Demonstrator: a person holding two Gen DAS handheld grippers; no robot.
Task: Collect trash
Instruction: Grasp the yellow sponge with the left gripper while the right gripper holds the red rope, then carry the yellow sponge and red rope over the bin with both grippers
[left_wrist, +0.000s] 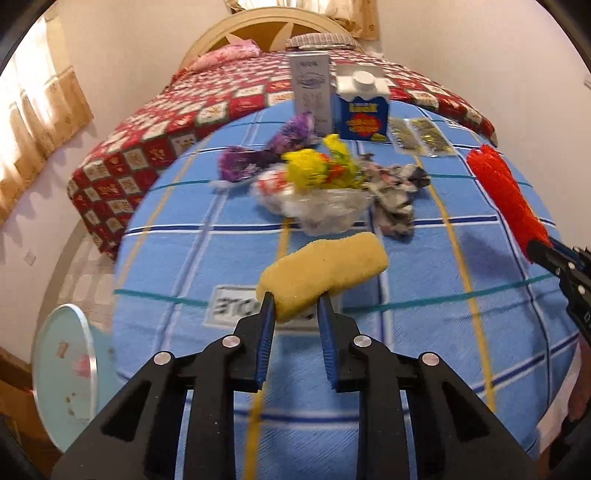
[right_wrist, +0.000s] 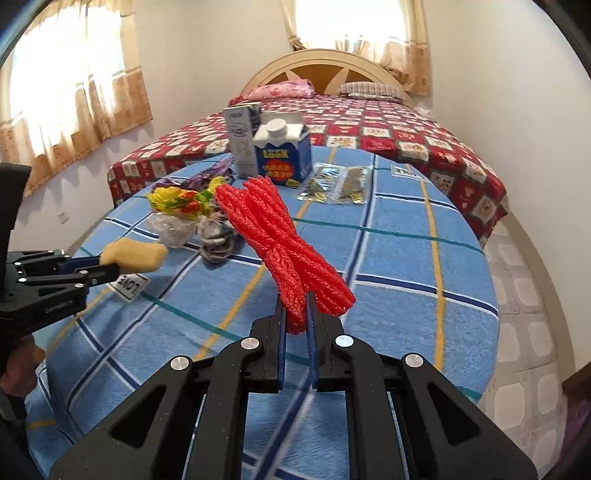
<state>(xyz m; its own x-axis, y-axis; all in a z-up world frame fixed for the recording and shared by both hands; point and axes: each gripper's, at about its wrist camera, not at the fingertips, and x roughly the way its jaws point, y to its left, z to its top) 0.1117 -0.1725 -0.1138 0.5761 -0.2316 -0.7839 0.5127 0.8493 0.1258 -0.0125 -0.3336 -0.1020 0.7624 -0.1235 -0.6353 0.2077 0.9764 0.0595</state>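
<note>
Left tongs (left_wrist: 295, 301) grip a sponge (left_wrist: 323, 268), right tongs (right_wrist: 296, 310) clamp red netting (right_wrist: 280, 243); wrappers (left_wrist: 314, 184) and cartons (left_wrist: 360, 107) crowd the surface (left_wrist: 424, 332) ahead.

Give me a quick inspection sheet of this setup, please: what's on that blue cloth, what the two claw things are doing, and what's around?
Surface: round table under a blue plaid cloth, "LOVE" label sewn on.
Job's things: yellow sponge and red foam netting, both lifted off the cloth; crumpled clear plastic, yellow wrapper, purple wrappers, crumpled printed paper.
Clutter: blue carton and grey carton upright at the far edge; two foil sachets lying flat.
Grippers: left gripper jaws shut on the sponge; right gripper jaws shut on the netting.
Cables: nothing seen.
Surroundings: bed with red checked quilt, curtained windows, pale blue disc on edge beside the table.
</note>
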